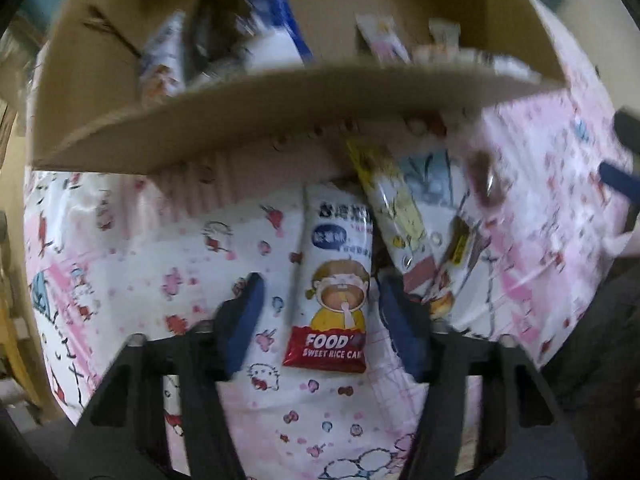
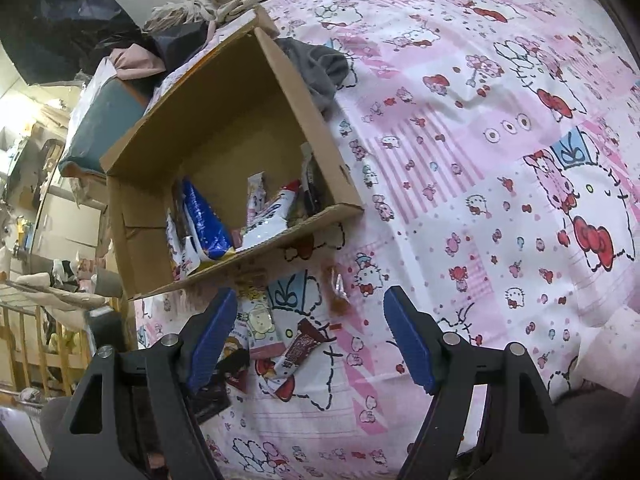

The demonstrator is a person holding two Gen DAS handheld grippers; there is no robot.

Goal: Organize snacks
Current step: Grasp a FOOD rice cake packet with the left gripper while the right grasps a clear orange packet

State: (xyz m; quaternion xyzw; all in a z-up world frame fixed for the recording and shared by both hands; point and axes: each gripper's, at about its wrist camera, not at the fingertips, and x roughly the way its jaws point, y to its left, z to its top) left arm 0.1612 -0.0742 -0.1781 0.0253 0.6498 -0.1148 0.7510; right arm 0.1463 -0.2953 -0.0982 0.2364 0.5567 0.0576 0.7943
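My left tongs [image 1: 320, 312] straddle the rice cake packet [image 1: 334, 280] on the bedsheet [image 1: 160, 260], not gripping; right tongs [image 2: 312, 332] gape empty. The cardboard box [image 1: 248, 120] looms just beyond, loose snacks [image 1: 400, 216] right.

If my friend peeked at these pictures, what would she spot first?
Probably the pink cartoon-cat sheet that covers nearly everything. Next, the cardboard box on it, with snack packs piled in its near corner. Then the rice cake pack with a cartoon child, lying on the sheet just in front of the box, between the open left tongs.
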